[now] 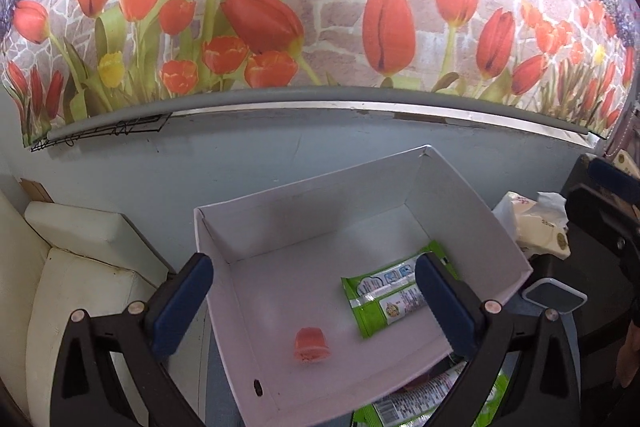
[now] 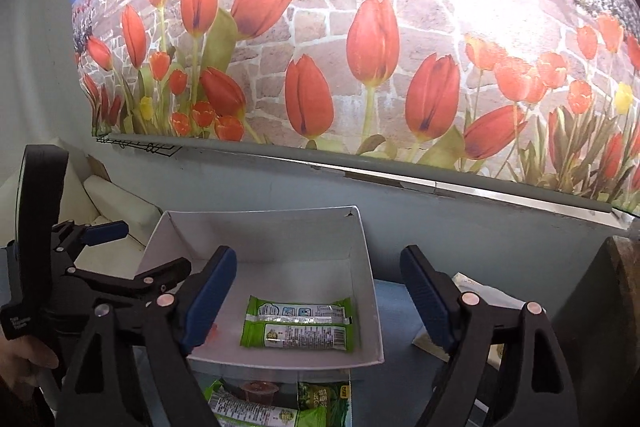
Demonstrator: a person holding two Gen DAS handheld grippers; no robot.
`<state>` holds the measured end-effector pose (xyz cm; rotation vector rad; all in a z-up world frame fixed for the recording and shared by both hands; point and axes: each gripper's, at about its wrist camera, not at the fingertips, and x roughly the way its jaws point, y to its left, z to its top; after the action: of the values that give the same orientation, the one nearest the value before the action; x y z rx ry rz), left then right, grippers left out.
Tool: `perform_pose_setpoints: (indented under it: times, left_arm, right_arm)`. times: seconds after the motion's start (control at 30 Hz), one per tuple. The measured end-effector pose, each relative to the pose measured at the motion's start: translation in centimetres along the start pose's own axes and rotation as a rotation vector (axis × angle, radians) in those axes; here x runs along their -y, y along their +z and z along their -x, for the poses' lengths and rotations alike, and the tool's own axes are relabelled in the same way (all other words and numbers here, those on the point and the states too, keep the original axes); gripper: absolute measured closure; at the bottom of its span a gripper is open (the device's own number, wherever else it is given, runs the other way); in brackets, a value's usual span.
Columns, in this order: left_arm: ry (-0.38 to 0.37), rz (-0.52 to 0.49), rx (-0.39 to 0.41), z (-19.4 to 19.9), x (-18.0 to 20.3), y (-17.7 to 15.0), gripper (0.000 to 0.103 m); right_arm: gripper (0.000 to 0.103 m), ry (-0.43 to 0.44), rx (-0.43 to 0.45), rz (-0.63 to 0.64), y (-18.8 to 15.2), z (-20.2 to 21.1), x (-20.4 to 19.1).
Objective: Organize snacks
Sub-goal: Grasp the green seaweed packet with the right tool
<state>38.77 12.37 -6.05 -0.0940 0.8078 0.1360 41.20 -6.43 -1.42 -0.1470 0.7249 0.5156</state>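
Loose snacks at the near edge: green wrappers (image 2: 256, 409) and a small dark jelly cup (image 2: 258, 391) lie just in front of the white box, on the tabletop (image 2: 396, 311) — not yet sorted. Reaching for them means coming down close to the box's low front wall, and a finger could catch that wall and shove the box.

Left gripper (image 1: 312, 307): fingers released and spread wide, nothing between them, hovering over the near half of the box. Its right finger (image 1: 444, 303) overlaps the green packet in its own view; whether it touches I cannot tell.

Right gripper (image 2: 320, 299): fingers spread, empty, poised above the box's front. The two grippers stand near each other (the left one shows at the left of the right wrist view) — a clash is likely if both dive together.

Pink jelly cup (image 1: 312, 345): lying tilted on the box floor, near the front wall, apart from the packet. Being round, it could probably roll if the box is jolted.

Green packet (image 2: 298, 323): flat inside, toward the box's right wall.

White box (image 1: 304, 187): light card, open-topped, probably easy to skid.

Tissue pack (image 1: 536, 223): beyond the box's right side, liable to be snagged by a wide swing.
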Motion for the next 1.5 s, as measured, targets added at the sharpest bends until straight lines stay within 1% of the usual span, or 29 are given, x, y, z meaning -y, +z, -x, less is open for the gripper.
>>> perform_pose_setpoints:
  times: [0.07,0.13,0.23,0.27,0.4,0.47,0.53,0.6,0.67,0.73,0.83,0.93,1.0,1.07,1.1,1.2,1.23,1.27,1.3,1.4,1.5]
  left_arm:
    - [0.000,0.002,0.019,1.6,0.3,-0.9,0.000]
    - [-0.012,0.001,0.033,3.4,0.6,-2.2,0.000]
    - [-0.015,-0.038,0.068,6.6,1.8,-4.9,0.000]
    - [-0.018,-0.048,0.069,7.6,2.1,-5.9,0.000]
    - [-0.038,-0.068,0.085,11.3,3.4,-10.8,0.000]
    - [-0.042,-0.064,0.074,12.3,3.9,-12.9,0.000]
    - [-0.051,-0.056,0.046,13.3,4.5,-15.5,0.000]
    - [-0.056,-0.044,0.049,14.3,5.0,-17.7,0.000]
    - [-0.078,-0.053,0.029,15.0,5.6,-19.6,0.000]
    - [-0.072,-0.047,0.019,15.6,6.0,-21.3,0.000]
    - [-0.079,-0.042,-0.007,15.9,6.2,-23.3,0.000]
    - [-0.088,-0.039,-0.024,16.0,6.3,-24.5,0.000]
    - [-0.077,-0.036,-0.043,15.9,6.4,-25.0,0.000]
    - [-0.088,-0.032,-0.039,16.1,6.4,-25.4,0.000]
    - [-0.098,-0.026,-0.039,16.2,6.4,-25.5,0.000]
    - [-0.115,-0.017,-0.039,16.4,6.5,-25.7,0.000]
    - [-0.115,-0.014,-0.038,16.4,6.5,-25.7,0.000]
    - [-0.116,-0.015,-0.037,16.5,6.6,-25.8,0.000]
    - [-0.118,-0.013,-0.036,16.5,6.6,-25.8,0.000]
    - [-0.122,-0.013,-0.040,16.3,6.8,-25.9,0.000]
    - [-0.128,-0.024,-0.040,16.1,7.1,-25.9,0.000]
  right_arm:
    - [0.016,0.003,0.011,-0.009,-1.5,1.9,0.3]
    - [0.015,0.024,0.023,-0.009,-3.7,4.0,0.6]
    - [0.015,0.023,0.009,0.043,-8.2,6.9,0.5]
    - [0.015,0.029,-0.011,0.057,-10.3,7.6,0.5]
    - [0.014,0.006,-0.126,0.083,-17.3,7.9,0.4]
    - [0.014,-0.018,-0.181,0.094,-20.8,7.2,0.3]
    - [0.014,-0.040,-0.237,0.107,-23.4,6.1,0.1]
    - [0.014,-0.058,-0.266,0.123,-25.1,5.2,-0.1]
    - [0.014,-0.075,-0.280,0.139,-26.0,4.3,-0.3]
    - [0.014,-0.085,-0.298,0.142,-26.5,3.4,-0.4]
    - [0.014,-0.062,-0.305,0.140,-26.6,2.8,-0.6]
    - [0.014,-0.058,-0.328,0.155,-26.9,1.9,-1.2]
    - [0.014,-0.069,-0.345,0.183,-27.4,1.2,-1.8]
    - [0.014,-0.087,-0.347,0.204,-27.9,0.8,-2.2]
    - [0.014,-0.084,-0.325,0.196,-27.8,1.0,-2.1]
    - [0.015,-0.050,-0.339,0.150,-27.6,0.8,-1.4]
    - [0.022,-0.025,-0.339,0.127,-27.6,0.8,-1.0]
    - [0.024,-0.003,-0.341,0.107,-27.7,0.8,-0.9]
    - [0.024,0.003,-0.344,0.086,-27.7,0.8,-0.7]
    - [0.029,-0.011,-0.333,0.090,-28.0,1.3,-0.9]
    - [0.030,-0.025,-0.328,0.082,-28.1,2.3,-1.1]
